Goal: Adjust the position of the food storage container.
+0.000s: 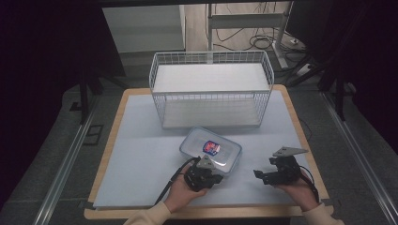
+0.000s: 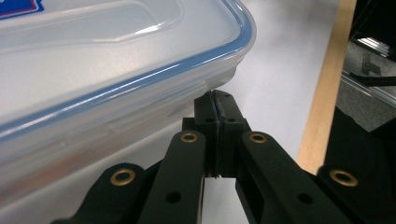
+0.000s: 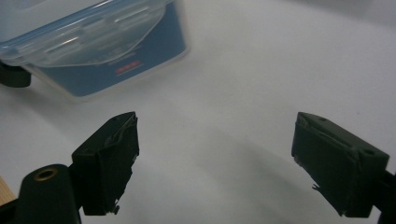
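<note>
Pale blue mat covers wood table; left tool closed empty, right tool wide.

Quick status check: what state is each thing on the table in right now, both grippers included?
Plastic box: lid on, flat on the table, outside the basket.
Wire basket: upright, nothing inside.
Left gripper: jaws shut, nothing between them, tips at the box's side under the lid rim.
Right gripper: jaws open, nothing between them, apart from the box.
</note>
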A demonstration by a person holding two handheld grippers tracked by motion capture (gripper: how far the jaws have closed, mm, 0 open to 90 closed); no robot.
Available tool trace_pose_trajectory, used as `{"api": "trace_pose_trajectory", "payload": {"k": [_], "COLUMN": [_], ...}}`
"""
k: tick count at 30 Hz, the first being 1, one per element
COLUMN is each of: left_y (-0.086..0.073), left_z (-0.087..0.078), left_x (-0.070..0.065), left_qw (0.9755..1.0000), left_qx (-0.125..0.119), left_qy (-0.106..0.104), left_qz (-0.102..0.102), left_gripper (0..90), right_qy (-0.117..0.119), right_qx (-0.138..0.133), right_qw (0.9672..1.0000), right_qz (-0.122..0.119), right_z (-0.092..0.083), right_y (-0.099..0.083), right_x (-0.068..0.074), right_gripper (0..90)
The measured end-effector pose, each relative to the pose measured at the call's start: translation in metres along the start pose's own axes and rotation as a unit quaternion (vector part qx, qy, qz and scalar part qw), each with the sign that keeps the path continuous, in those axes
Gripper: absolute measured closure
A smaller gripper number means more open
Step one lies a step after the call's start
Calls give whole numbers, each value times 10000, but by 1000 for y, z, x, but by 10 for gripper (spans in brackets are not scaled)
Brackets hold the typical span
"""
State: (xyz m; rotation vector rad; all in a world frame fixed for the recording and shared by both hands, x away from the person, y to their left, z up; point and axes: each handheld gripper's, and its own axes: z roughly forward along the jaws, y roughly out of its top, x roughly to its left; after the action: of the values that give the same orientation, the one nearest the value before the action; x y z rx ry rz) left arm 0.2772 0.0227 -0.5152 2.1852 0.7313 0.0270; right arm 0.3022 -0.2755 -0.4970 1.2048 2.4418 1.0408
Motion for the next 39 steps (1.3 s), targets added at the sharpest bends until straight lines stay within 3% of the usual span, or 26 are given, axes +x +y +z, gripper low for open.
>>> {"api": "trace_pose_trajectory", "payload": {"k": [3, 13, 15, 29, 33, 39], "left_y": [6, 24, 27, 46, 46, 40], "left_z": [7, 25, 28, 46, 43, 19], "left_x": [0, 5, 7, 13, 11, 6], "left_qw": [9999, 9996, 9995, 9986, 9987, 9989], "left_qx": [40, 2, -39, -125, -150, -305], "left_qy": [102, 272, 251, 354, 374, 229], "left_qz": [41, -105, -200, -374, -319, -284], "left_gripper": [898, 898, 898, 897, 892, 894], "right_qy": [4, -18, -31, -43, -33, -12], "right_qx": [4, 25, 11, 19, 23, -43], "right_qw": [10000, 10000, 10000, 10000, 10000, 10000], "right_qz": [12, 27, 31, 57, 69, 86], "right_z": [0, 0, -1, -1, -2, -4], "right_y": [0, 0, 0, -1, -1, 0], "right_x": [0, -2, -2, -3, -3, -3], "right_gripper": [149, 149, 150, 149, 150, 150]}}
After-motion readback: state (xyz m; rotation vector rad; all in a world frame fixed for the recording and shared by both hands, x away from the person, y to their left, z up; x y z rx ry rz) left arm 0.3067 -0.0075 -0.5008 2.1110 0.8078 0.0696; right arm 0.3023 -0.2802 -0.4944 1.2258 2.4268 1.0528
